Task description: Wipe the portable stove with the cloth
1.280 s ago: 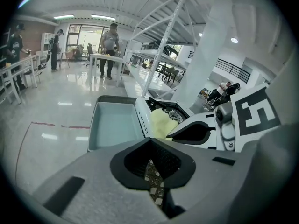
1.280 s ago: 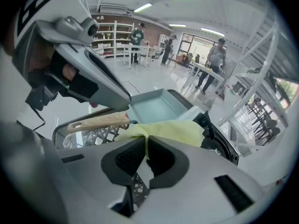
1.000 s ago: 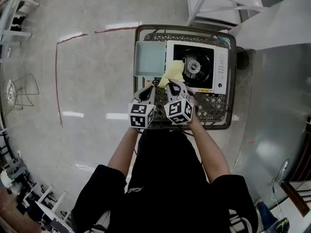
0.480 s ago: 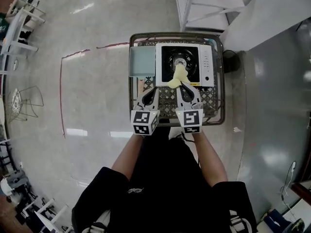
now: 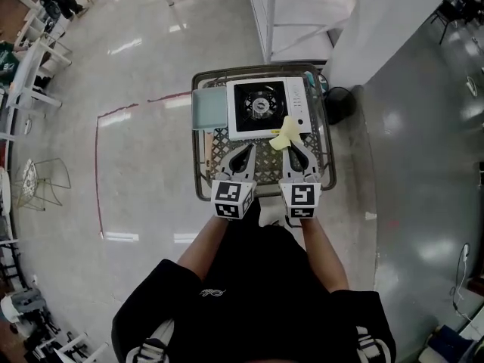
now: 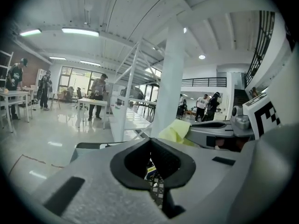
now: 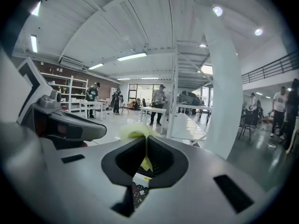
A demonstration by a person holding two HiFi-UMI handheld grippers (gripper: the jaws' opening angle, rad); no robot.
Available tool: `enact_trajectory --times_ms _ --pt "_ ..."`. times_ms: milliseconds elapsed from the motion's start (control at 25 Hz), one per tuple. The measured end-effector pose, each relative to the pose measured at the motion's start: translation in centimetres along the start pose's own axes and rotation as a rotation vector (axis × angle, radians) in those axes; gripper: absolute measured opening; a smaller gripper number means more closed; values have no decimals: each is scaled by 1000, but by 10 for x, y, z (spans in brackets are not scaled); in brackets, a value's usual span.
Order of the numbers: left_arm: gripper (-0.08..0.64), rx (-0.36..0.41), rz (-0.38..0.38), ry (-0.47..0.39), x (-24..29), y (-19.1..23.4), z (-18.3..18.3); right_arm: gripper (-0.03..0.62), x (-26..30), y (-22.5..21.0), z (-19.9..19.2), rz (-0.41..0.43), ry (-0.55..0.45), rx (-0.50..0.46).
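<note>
Cloth lifted, now over stove front-right edge | right tool pinching it | left tool pressed together, empty

Table in front of me: dark openwork lattice top inside a metal rim, standing on a glossy grey floor.

Directly on the top, far half: white stove, black burner well in its middle, control strip along its right side. Pale grey-green tray just beside its left edge.

Small brown item at the left rim, below the tray; I cannot identify it.

Near half of the lattice is bare.
</note>
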State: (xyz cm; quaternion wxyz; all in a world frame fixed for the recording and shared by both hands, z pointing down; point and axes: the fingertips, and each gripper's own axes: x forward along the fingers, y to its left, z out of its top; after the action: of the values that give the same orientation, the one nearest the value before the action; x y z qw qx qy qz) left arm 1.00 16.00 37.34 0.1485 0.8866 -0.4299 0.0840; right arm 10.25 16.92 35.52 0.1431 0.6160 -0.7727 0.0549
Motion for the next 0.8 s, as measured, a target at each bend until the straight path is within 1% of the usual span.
enact_trajectory --times_ms 120,240,480,560,720,800 --pt "15 25 -15 -36 -11 -21 12 15 -22 -3 9 -12 -32 -9" --pt "15 40 -12 -71 -30 -38 23 15 -47 -5 19 -24 -62 0" --pt "15 36 -1 -105 -73 -64 40 15 -97 -5 37 -26 -112 24" --pt "15 39 -3 -107 -86 -66 41 15 -112 1 40 -35 -116 29" --pt "15 48 -15 -121 -105 -56 44 15 -128 18 49 -63 -141 35" --pt "15 47 -28 -125 -111 -56 44 15 -135 25 47 -72 -139 38"
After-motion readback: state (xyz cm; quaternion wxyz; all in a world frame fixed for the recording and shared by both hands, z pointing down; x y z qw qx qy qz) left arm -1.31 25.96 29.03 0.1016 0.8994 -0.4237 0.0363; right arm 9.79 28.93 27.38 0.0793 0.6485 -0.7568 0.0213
